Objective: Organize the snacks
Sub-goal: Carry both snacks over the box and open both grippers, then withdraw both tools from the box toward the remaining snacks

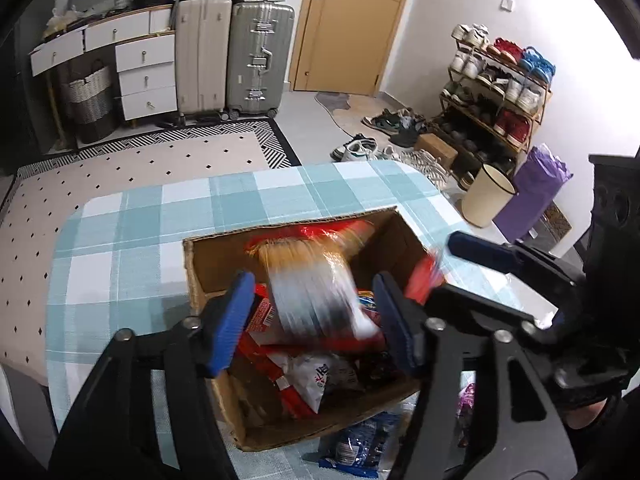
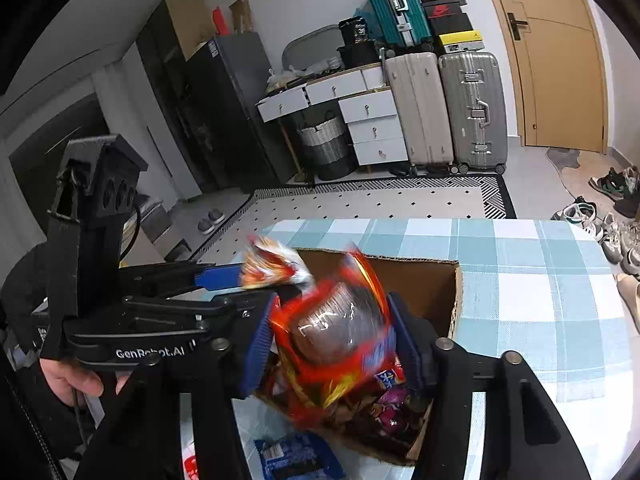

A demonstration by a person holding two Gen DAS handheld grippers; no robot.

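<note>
An open cardboard box full of snack packets stands on the table; it also shows in the right wrist view. Two blurred snack bags hang over it. My left gripper has its jaws wide apart around an orange and silver bag; the pads are not seen touching it. My right gripper is shut on a red and orange bag above the box. The left gripper also shows at the left of the right wrist view. A blue packet lies in front of the box.
The table wears a blue checked cloth. A purple packet lies right of the box. On the floor beyond are a patterned rug, suitcases, a shoe rack and a cream bin.
</note>
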